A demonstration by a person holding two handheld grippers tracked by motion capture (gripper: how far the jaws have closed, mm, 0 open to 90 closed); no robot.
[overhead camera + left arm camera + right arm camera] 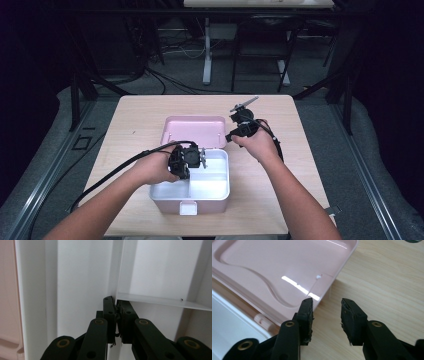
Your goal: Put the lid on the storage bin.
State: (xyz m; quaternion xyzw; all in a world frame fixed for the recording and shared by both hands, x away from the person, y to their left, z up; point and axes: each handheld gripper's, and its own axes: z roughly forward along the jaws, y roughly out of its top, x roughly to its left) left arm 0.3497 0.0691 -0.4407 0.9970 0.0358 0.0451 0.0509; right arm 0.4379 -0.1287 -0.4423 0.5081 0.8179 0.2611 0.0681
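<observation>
Across the middle of the high view, on the wooden table (135,115), I note a white box (192,192) with its pink lid (192,131) swung open and lying flat behind it, so box and lid together run lengthwise from lower frame toward upper frame, latch tab facing the bottom edge. My left gripper (192,157) sits at the box's upper left inside; my right gripper (239,125) rests just right of the lid, apart from it. Centre of the left gripper view, the left gripper (116,305) has its pads pressed together on the edge of a thin white divider (160,301) inside the box, which I judge steadies it. Lower middle of the right gripper view, the right gripper (326,302) stands with jaws spread over bare wood, nothing between them, beside the lid's corner (329,280).
</observation>
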